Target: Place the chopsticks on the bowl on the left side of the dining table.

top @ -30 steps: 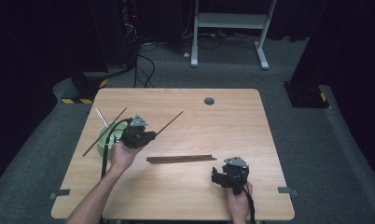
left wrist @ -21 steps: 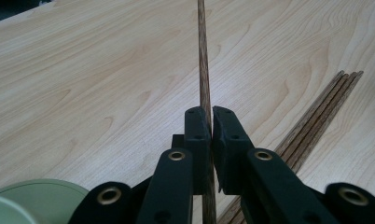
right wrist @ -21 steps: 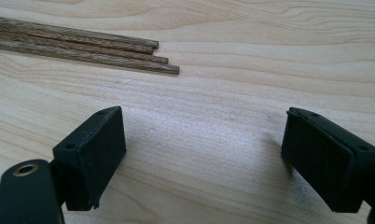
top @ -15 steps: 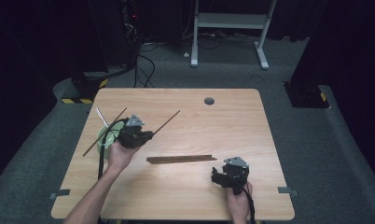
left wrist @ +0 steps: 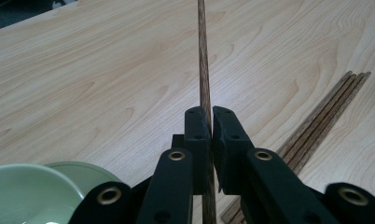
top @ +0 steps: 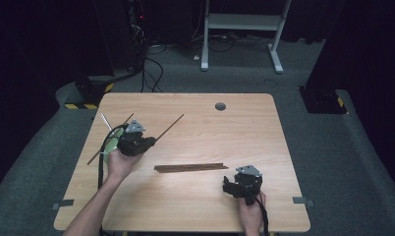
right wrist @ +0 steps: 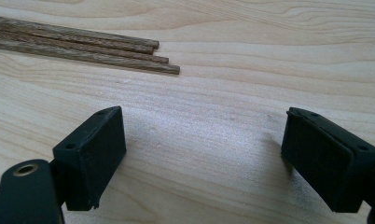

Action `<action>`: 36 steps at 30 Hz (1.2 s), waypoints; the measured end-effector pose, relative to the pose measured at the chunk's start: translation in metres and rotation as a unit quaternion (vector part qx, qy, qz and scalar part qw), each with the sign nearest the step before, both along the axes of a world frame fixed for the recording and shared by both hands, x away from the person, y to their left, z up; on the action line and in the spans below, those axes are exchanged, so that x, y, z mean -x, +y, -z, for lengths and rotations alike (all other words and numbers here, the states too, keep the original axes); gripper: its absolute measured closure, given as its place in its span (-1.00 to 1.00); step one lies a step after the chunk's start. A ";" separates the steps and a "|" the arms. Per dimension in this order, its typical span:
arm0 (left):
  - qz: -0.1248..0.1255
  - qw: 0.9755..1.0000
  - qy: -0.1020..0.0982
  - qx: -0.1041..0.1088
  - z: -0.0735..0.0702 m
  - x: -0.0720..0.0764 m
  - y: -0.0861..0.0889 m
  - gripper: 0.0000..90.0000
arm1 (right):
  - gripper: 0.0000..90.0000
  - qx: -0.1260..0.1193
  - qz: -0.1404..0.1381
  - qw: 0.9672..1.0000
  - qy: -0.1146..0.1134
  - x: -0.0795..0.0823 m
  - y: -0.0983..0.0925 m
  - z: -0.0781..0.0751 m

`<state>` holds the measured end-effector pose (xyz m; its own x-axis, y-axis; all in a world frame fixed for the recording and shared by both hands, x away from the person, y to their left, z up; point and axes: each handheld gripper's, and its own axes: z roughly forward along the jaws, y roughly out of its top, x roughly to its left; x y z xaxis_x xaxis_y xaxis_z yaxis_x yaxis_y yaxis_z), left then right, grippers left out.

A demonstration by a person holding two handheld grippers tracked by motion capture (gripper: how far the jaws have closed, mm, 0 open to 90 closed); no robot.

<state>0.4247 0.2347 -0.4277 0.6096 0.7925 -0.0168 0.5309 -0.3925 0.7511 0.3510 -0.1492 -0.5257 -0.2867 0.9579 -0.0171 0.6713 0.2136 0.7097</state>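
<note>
One stick lifted toward the cup, a bundle left to move

At the desk's point(top: 195, 206) left, the left claw point(left wrist: 211, 122) pinches one stick point(left wrist: 203, 56) beside the green cup point(left wrist: 22, 196); more sticks point(top: 190, 167) lie mid-desk; the right claw point(right wrist: 204, 154) gapes wide, holding nothing, near them.

Matt wooden stick point(left wrist: 204, 60), glossy green bowl point(left wrist: 22, 193), smooth wood-grain table point(top: 235, 128)

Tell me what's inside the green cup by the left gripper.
In the high view, two sticks, one dark and one pale, stick out of the green cup. The left gripper covers most of it; its bottom is hidden.
</note>
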 end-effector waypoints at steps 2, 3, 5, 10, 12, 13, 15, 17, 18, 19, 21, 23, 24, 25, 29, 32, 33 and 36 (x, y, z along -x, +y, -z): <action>-0.003 1.000 -0.001 0.001 0.000 0.000 0.003 0.88 | -0.70 0.000 0.000 1.000 0.000 0.000 0.000 0.000; -0.004 1.000 0.000 0.002 -0.001 0.001 0.004 0.88 | -0.70 0.000 0.000 1.000 0.000 0.000 0.000 0.000; -0.007 1.000 -0.001 0.003 -0.001 0.002 0.007 0.88 | -0.70 0.000 0.000 1.000 0.000 0.000 0.000 0.000; -0.014 1.000 -0.002 0.001 -0.003 0.004 0.013 0.88 | -0.70 0.000 0.000 1.000 0.000 0.000 0.000 0.000; -0.017 1.000 -0.004 0.001 -0.003 0.006 0.016 0.88 | -0.70 0.000 0.000 1.000 0.000 0.000 0.000 0.000; -0.020 1.000 -0.004 0.001 -0.003 0.006 0.017 0.88 | -0.70 0.000 0.000 1.000 0.000 0.000 0.000 0.000; -0.023 1.000 -0.004 0.002 -0.003 0.007 0.020 0.88 | -0.70 0.000 0.000 1.000 0.000 0.000 0.000 0.000; -0.027 1.000 -0.003 0.003 -0.002 0.008 0.023 0.88 | -0.70 0.000 0.000 1.000 0.000 0.000 0.000 0.000; -0.029 1.000 -0.002 0.001 -0.003 0.008 0.024 0.88 | -0.70 0.000 0.000 1.000 0.000 0.000 0.000 0.000; -0.033 0.999 -0.002 0.001 -0.003 0.009 0.027 0.88 | -0.70 0.000 0.000 1.000 0.000 0.000 0.000 0.000; -0.038 0.999 -0.003 0.003 -0.003 0.010 0.030 0.88 | -0.70 0.000 -0.001 1.000 0.000 0.000 0.000 0.000; -0.046 0.999 -0.005 0.002 -0.003 0.011 0.034 0.88 | -0.70 0.000 0.000 1.000 0.000 0.000 0.000 0.000; -0.049 0.999 -0.005 0.001 -0.004 0.011 0.035 0.88 | -0.70 0.000 0.000 1.000 0.000 0.000 0.000 0.000; -0.051 0.999 -0.005 0.001 -0.004 0.011 0.036 0.88 | -0.70 0.000 0.000 1.000 0.000 0.000 0.000 0.000; -0.057 0.998 -0.003 0.001 -0.004 0.012 0.041 0.88 | -0.70 0.000 0.000 1.000 0.000 0.000 0.000 0.000; -0.062 0.998 -0.004 0.001 -0.004 0.013 0.044 0.88 | -0.70 0.000 0.000 1.000 0.000 0.000 0.000 0.000; -0.064 0.998 -0.004 0.001 -0.004 0.013 0.045 0.88 | -0.70 0.000 0.000 1.000 0.000 0.000 0.000 0.000; -0.068 0.998 -0.004 -0.001 -0.004 0.015 0.049 0.88 | -0.70 0.000 0.000 1.000 0.000 0.000 0.000 0.000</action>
